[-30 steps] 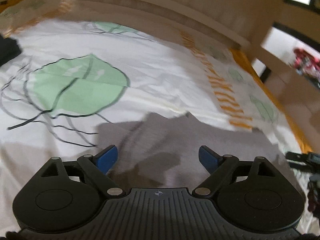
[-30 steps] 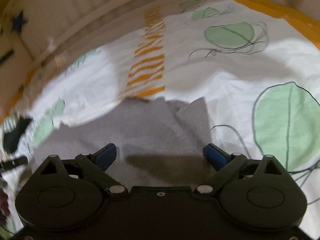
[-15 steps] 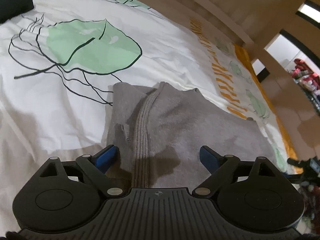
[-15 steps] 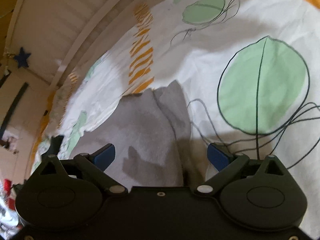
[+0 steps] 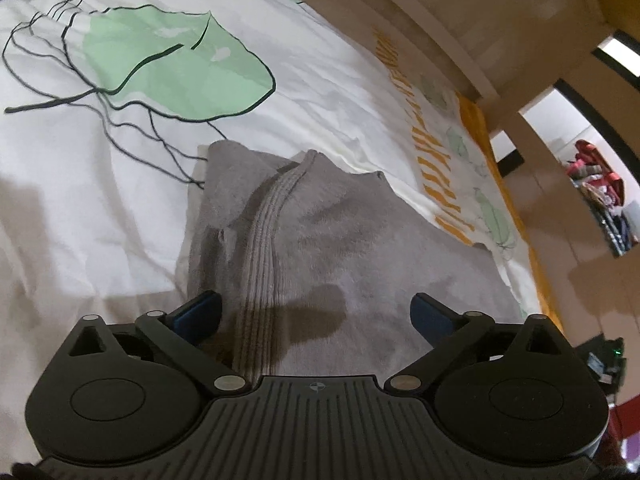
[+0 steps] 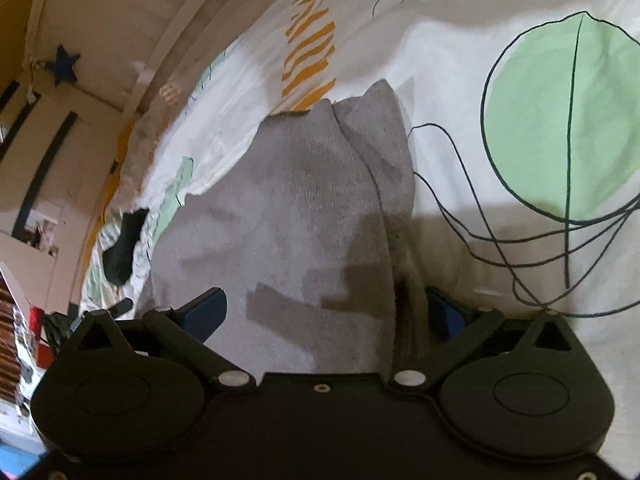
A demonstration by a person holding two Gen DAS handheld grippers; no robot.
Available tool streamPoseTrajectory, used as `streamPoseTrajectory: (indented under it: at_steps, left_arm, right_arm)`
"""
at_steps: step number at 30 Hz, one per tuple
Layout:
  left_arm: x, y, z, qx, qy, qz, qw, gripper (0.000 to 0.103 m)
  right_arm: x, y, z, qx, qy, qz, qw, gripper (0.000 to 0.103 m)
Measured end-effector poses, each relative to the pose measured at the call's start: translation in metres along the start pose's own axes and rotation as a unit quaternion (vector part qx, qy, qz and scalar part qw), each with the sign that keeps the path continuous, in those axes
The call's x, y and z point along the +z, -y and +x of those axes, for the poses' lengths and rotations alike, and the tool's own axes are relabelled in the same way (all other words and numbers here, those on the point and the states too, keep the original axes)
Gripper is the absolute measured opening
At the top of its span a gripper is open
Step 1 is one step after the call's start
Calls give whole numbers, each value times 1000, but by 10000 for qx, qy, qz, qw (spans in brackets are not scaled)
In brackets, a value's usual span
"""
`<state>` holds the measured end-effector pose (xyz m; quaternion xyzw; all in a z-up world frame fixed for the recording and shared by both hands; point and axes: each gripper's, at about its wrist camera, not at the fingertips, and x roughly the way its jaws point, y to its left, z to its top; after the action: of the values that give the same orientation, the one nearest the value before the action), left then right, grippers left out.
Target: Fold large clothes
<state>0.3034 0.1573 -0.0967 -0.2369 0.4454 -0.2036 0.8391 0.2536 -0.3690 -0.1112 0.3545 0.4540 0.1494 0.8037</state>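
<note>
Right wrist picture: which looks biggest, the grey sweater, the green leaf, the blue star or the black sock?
1. grey sweater
2. green leaf
3. black sock
4. blue star
Nearness to the camera enlarges the sweater.

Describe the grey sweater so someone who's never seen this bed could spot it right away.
Find the white bedspread printed with big green leaves and orange stripes. On it, under both open grippers, lies the grey sweater: the only plain grey knit there, with a ribbed band running along it, unlike the small black item near the bed's edge.
</note>
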Motion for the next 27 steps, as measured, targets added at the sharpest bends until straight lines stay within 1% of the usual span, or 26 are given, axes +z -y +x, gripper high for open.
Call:
streamPoseTrajectory:
  at_steps: [2,5,8,11,13,15,17,19,21,23,25,27]
  left_arm:
    - [0,5,7,118,54,224,9997,102]
    - [-5,18,11,390,80,607,9974,102]
    - [-9,25,9,489,-32,935,9944,102]
    - [-11,20,-1,416,-82,786,9960,102]
    - [-12,15,-10,418,-224,584,9972,100]
    - [-14,13,-20,597,-399,308,9969,99]
    - [-17,10,-23,950,-634,167,9933,99]
    - [-20,9,-18,1135,-722,336,9903,97]
    - [-24,13,-16,1280,-696,639,9873,97]
    - [-27,16,-11,1257,-692,772,9866,97]
    - [-26,16,-8,1165,-602,741,9886,98]
    - [-23,15,-2,942,-462,653,9923,98]
  right_arm:
    - [-1,0,2,17,137,24,9999,103]
    - [-3,-3,3,-31,290,-15,9996,103]
    - [-3,-5,5,-58,261,-109,9996,103]
    - [0,-5,3,66,20,-210,9998,103]
    - [0,-4,1,159,-208,-248,9994,103]
    - [1,-3,0,226,-384,-257,9987,103]
    - [0,-3,-1,229,-483,-291,9981,103]
    - [0,-4,1,169,-505,-310,9981,103]
    - [-1,-7,4,82,-546,-378,9978,103]
    - [-1,-7,4,61,-554,-393,9977,103]
    - [-1,-5,4,77,-528,-332,9980,103]
    - [0,-3,5,87,-498,-286,9983,103]
